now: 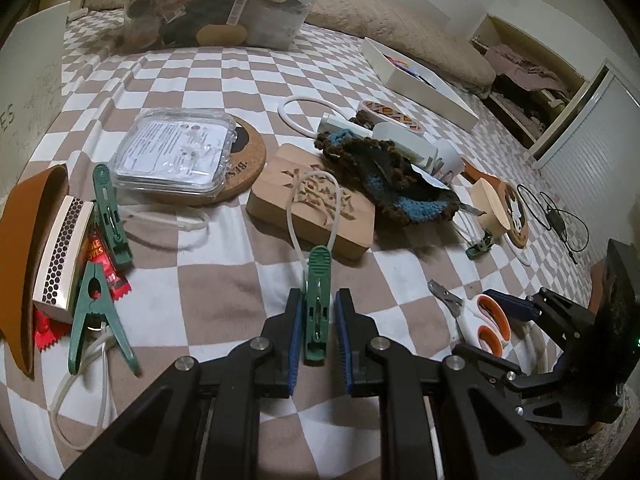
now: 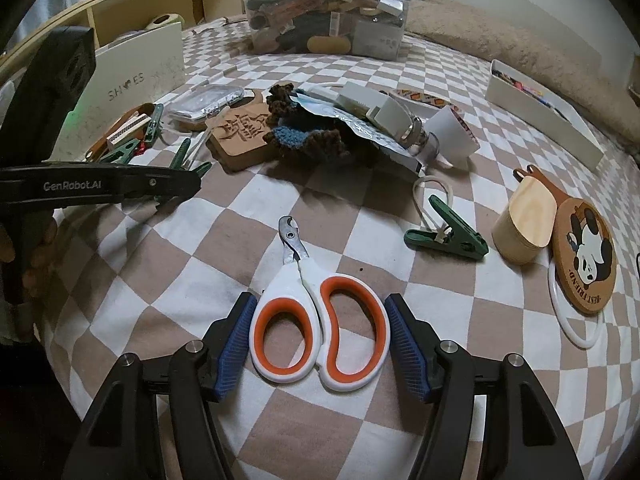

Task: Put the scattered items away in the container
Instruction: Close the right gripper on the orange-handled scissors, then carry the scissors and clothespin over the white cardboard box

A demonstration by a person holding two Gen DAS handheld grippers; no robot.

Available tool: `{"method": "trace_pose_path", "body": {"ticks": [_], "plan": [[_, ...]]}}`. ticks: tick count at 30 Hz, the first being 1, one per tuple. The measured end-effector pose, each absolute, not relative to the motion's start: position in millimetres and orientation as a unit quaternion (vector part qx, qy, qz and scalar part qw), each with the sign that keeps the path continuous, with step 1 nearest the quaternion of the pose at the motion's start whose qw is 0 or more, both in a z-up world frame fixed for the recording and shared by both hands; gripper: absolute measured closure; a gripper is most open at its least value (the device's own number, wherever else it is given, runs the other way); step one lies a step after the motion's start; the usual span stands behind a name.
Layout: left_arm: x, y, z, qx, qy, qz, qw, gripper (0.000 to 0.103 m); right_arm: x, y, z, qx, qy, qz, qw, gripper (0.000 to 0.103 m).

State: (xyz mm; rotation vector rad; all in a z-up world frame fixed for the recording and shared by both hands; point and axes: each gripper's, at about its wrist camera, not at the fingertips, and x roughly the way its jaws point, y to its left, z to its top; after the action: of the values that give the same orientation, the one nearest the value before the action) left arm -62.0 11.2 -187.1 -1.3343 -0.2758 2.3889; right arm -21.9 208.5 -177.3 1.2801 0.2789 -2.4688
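Observation:
My left gripper has its blue pads on either side of a green clothespin with a white cord loop, close to it with small gaps. My right gripper is open around the orange-and-white handles of nail clippers lying on the checkered bedspread. The clear container full of items stands at the far end; it also shows in the right wrist view. Scattered items lie between: a carved wooden block, crochet piece, more green clothespins, matchbox.
A clear plastic case sits on a cork coaster. A white tray lies at the right. A small wooden box, a panda coaster and another green clothespin lie right of the clippers. A white shoebox lid stands at the left.

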Motion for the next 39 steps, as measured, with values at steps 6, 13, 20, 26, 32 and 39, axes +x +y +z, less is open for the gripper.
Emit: {"method": "trace_pose_path", "body": {"ticks": [6,13,20,26,32,39], "plan": [[-58,13,-184,-0.474,-0.071,0.857,0.191,0.093,-18,208,-173,0.435,0.096,-0.881,0.160,0.039],[-48,12,-175,-0.472,-0.058,0.859,0.192,0.093,-24,224,-165,0.438,-0.002,-0.883,0.166,0.039],[-38,6,-156,-0.453,-0.065,0.867,0.198,0.093,-21,230,-149,0.421,-0.060,-0.891,0.162,0.039],[-33,3,-140,-0.432,-0.062,0.877,0.200,0.093,-20,230,-136,0.404,-0.070,-0.899,0.154,0.039],[-32,-2,-128,-0.413,-0.054,0.889,0.192,0.093,-23,228,-124,0.386,-0.078,-0.907,0.150,0.039],[-28,-19,-100,-0.371,-0.052,0.910,0.177,0.093,-35,217,-98,0.354,-0.097,-0.916,0.161,0.039]]}}
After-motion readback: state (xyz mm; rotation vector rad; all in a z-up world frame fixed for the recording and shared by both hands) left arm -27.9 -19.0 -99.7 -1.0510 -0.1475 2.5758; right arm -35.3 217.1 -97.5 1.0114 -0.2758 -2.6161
